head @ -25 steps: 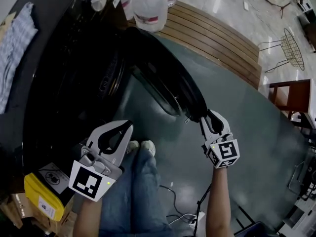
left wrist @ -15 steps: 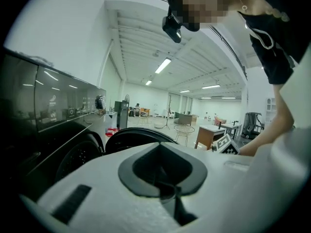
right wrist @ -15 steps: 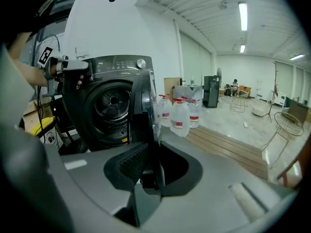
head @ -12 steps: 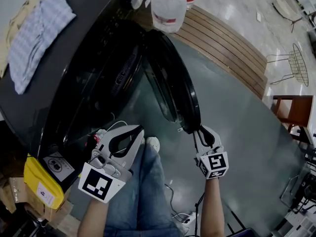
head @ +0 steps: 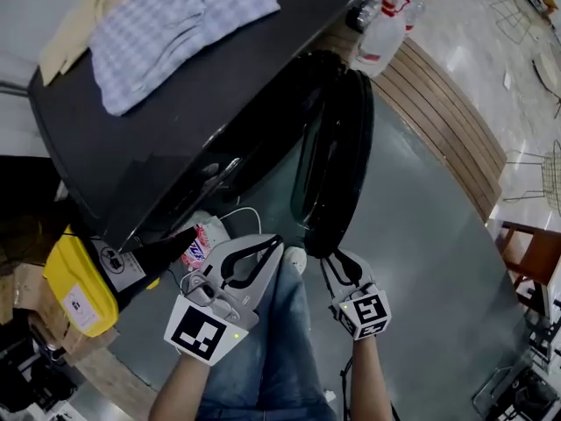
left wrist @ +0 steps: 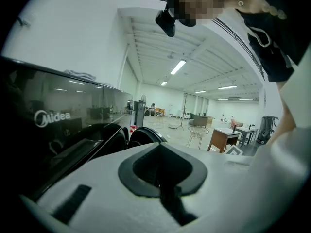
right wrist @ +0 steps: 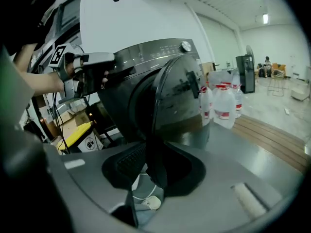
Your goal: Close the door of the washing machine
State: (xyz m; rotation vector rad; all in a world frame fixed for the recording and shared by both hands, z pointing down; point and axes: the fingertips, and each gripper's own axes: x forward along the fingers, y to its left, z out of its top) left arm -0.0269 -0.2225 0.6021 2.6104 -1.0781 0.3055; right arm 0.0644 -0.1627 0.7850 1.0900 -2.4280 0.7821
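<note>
The black washing machine (head: 175, 103) fills the upper left of the head view. Its round door (head: 337, 147) stands a narrow gap off the front. My right gripper (head: 337, 261) is at the door's lower free edge. In the right gripper view that edge (right wrist: 154, 130) runs down between the jaws, which are opening, and a gap shows beside the ribbed left pad (right wrist: 127, 161). My left gripper (head: 272, 242) hangs shut and empty, to the left of the door's edge, near the machine's lower front. From the left gripper view, the machine (left wrist: 58, 125) and door (left wrist: 146, 135) lie ahead.
A checked cloth (head: 175, 20) lies on the machine's top. A yellow box (head: 74, 292) sits at the lower left and water jugs (head: 386, 24) stand beside a wooden platform (head: 447, 121). The person's jeans (head: 272, 349) and shoe (head: 295, 259) are below; a brown stool (head: 530, 253) is at right.
The door has swung from wide open to nearly against the machine. My right gripper travelled left with its edge. My left gripper drifted right and slightly up.
</note>
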